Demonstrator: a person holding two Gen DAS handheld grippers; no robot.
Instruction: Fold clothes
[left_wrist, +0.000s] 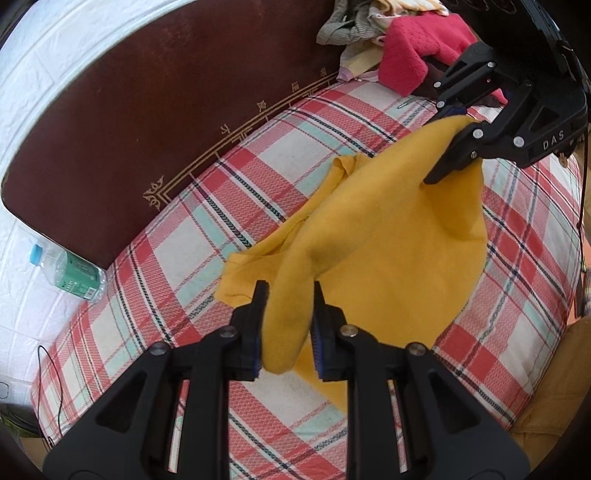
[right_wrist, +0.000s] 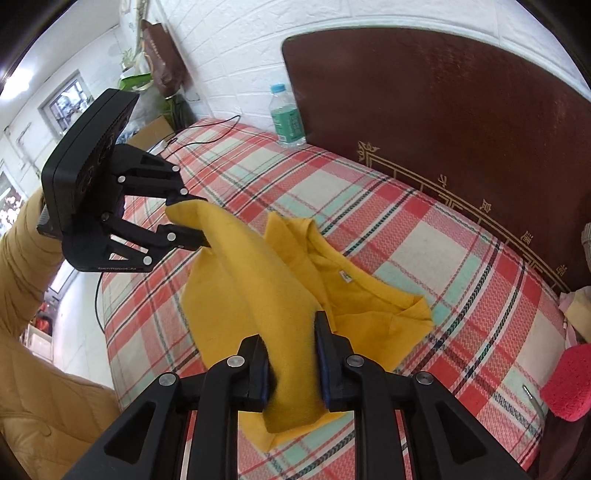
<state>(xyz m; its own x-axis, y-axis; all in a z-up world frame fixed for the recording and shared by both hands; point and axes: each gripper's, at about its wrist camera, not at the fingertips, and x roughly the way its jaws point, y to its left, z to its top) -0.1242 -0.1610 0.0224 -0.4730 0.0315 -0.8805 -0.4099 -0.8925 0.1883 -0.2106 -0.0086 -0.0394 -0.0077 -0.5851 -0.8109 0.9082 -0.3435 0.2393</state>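
Folding has only just begun: the soft mustard-yellow cloth top hangs part lifted over the red, white and pale green checked bed cover, its neck end bunched on the cover toward the dark brown headboard. The left gripper and the right gripper each have their jaws clamped on a bunch of the yellow cloth. No neat fold shows yet, and a heap with a pink knitted top waits by the headboard.
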